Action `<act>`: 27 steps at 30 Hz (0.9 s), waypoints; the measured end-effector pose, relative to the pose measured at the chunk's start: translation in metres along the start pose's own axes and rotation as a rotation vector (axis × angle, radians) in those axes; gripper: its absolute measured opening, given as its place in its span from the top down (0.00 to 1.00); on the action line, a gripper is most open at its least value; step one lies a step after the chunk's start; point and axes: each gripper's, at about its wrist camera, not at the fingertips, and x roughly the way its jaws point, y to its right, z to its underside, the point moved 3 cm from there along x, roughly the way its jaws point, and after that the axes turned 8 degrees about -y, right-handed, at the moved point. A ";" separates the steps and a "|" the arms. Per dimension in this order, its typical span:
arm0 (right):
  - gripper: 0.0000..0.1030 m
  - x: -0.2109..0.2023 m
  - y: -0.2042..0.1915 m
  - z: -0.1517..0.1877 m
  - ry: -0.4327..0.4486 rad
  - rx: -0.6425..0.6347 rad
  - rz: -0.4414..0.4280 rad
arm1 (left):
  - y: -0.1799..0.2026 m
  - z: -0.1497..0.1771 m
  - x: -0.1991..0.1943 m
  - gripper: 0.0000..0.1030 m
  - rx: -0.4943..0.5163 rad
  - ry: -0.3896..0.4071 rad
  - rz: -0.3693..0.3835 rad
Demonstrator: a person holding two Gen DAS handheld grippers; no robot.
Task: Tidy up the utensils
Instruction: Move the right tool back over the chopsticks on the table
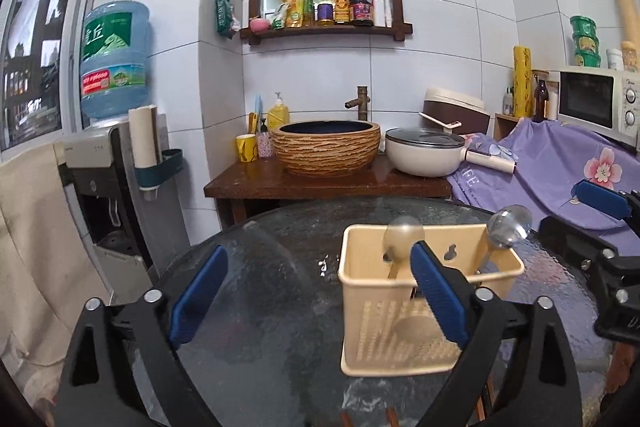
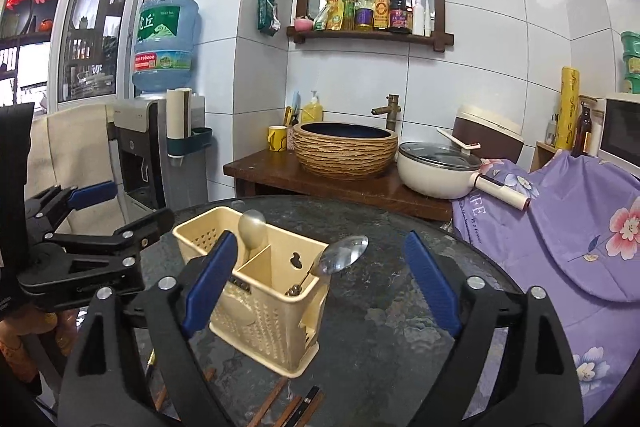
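Both sets of jaws stand wide open with nothing between their pads. The left gripper points at the desk with its right pad overlapping the front of the caddy in its own view, though from the right wrist view it sits off to the caddy's left and I cannot tell that it touches. The right gripper frames the caddy in its left half, its left pad lying across the near corner. The caddy is a cream two-compartment holder standing upright on the dark round desk. A pale spoon stands bowl-up in the left compartment, and a steel spoon leans bowl-up out of the right compartment, tilting toward the right. So two utensils are already stowed, by my reading. What is left lies nearest of all: at the bottom edge of the right wrist view, chopsticks rest flat on the desk just in front of the caddy, close under the jaws, their long axis running toward the caddy and slightly rightward. They lie below and between the right jaws, so the right hand seems the nearer. The coming move likely needs it to dip down and back, with the pads closing across the sticks' width, not along them.
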 end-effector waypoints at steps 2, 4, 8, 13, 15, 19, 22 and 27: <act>0.13 -0.015 -0.003 0.007 0.006 0.001 -0.008 | -0.005 0.008 -0.010 0.06 -0.012 -0.014 -0.006; 0.12 -0.026 -0.006 0.013 0.004 -0.003 -0.009 | -0.011 0.018 -0.019 0.06 -0.030 -0.039 -0.011; 0.11 -0.045 -0.014 0.035 -0.023 -0.011 -0.022 | -0.017 0.041 -0.031 0.06 -0.047 -0.104 0.001; 0.08 -0.051 -0.015 0.070 -0.099 0.032 -0.038 | -0.025 0.072 -0.040 0.06 -0.053 -0.168 -0.004; 0.08 -0.048 -0.013 0.085 -0.141 0.057 -0.042 | -0.030 0.088 -0.041 0.06 -0.074 -0.201 0.002; 0.08 -0.041 -0.009 0.119 -0.229 0.098 -0.035 | -0.042 0.112 -0.042 0.06 -0.105 -0.248 -0.014; 0.08 -0.037 -0.006 0.137 -0.267 0.088 0.005 | -0.047 0.129 -0.040 0.06 -0.103 -0.291 -0.032; 0.09 -0.027 0.002 0.161 -0.345 0.106 0.045 | -0.050 0.150 -0.037 0.06 -0.111 -0.356 -0.036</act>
